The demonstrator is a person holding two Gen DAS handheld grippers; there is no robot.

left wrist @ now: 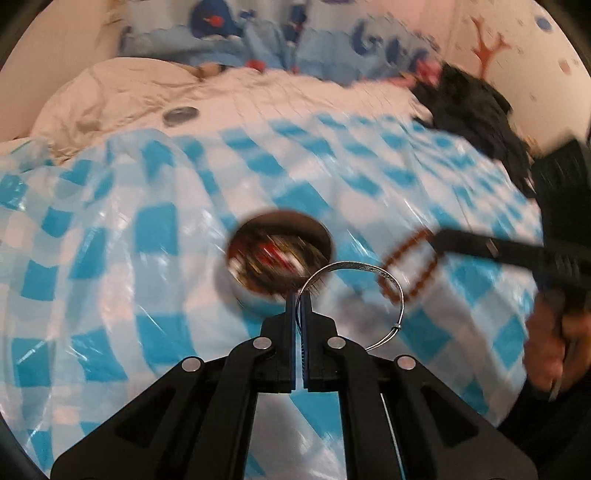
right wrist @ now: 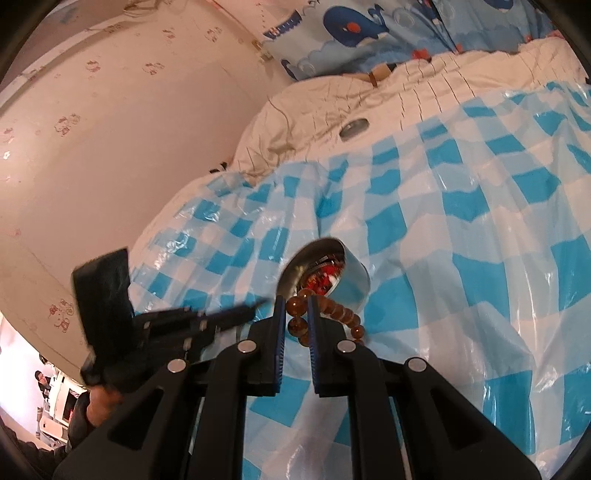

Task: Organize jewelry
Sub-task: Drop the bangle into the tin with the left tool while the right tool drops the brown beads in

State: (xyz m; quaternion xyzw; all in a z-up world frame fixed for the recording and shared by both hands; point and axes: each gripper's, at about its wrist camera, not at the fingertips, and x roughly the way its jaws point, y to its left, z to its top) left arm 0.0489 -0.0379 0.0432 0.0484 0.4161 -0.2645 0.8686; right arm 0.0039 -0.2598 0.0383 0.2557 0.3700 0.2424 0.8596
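My left gripper is shut on a thin silver bangle that arcs up and to the right of its tips. My right gripper is shut on an amber bead bracelet, which also shows, blurred, in the left wrist view. A round tin holding several jewelry pieces sits on the blue-checked plastic sheet just beyond both grippers; it also shows in the right wrist view. The left gripper appears at the left in the right wrist view.
The tin's round lid lies on the cream quilt farther back; it also shows in the right wrist view. Dark clothing lies at the right. Whale-print fabric and a wall border the bed.
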